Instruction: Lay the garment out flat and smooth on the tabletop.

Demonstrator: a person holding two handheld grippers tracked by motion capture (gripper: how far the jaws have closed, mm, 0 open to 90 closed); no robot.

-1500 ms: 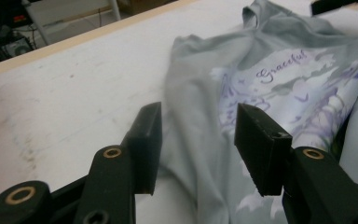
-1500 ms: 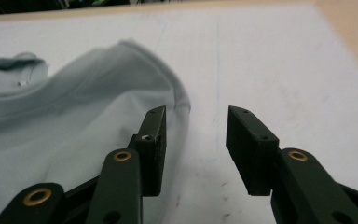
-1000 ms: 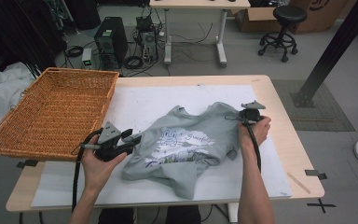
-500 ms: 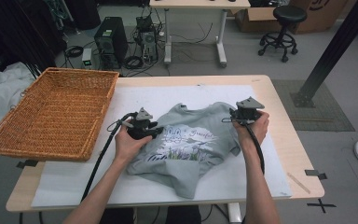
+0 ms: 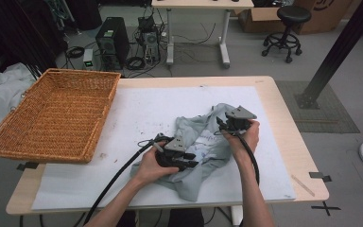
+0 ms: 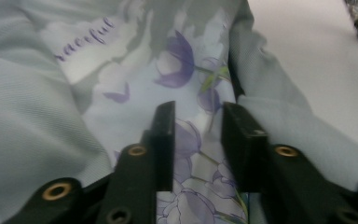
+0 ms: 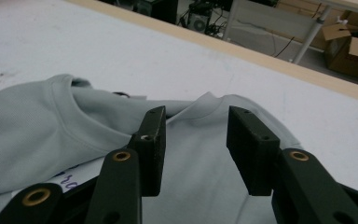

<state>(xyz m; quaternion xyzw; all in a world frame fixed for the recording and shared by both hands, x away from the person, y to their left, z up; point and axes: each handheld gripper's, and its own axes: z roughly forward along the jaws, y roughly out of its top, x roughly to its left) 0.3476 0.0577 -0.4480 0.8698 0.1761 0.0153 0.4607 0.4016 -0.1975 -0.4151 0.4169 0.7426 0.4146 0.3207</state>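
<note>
— Where is the shirt (image 5: 203, 151), and how does it lie?

— One pale grey-green T-shirt, crumpled on the white mat (image 5: 137, 113) at the table's (image 5: 283, 118) right-centre. Its long axis runs from the collar, far and to the right, down to a loose end hanging toward the near edge. In the right gripper view the ribbed collar points away toward the far edge; in the left gripper view the flower print faces up.

— The left gripper (image 6: 198, 140)?

— It sits on the bunched near-left part. Its jaws have just been opening a little; they stand narrowly apart over the print, pads not pressing on cloth.

— The right gripper (image 7: 198, 149)?

— It is at the far-right end by the collar. Its jaws have just been opening and stand apart above the fabric, gripping nothing.

— Anything else?

— One wicker basket (image 5: 52, 118) on the left, well apart from the shirt. Two hands, two grippers.
</note>
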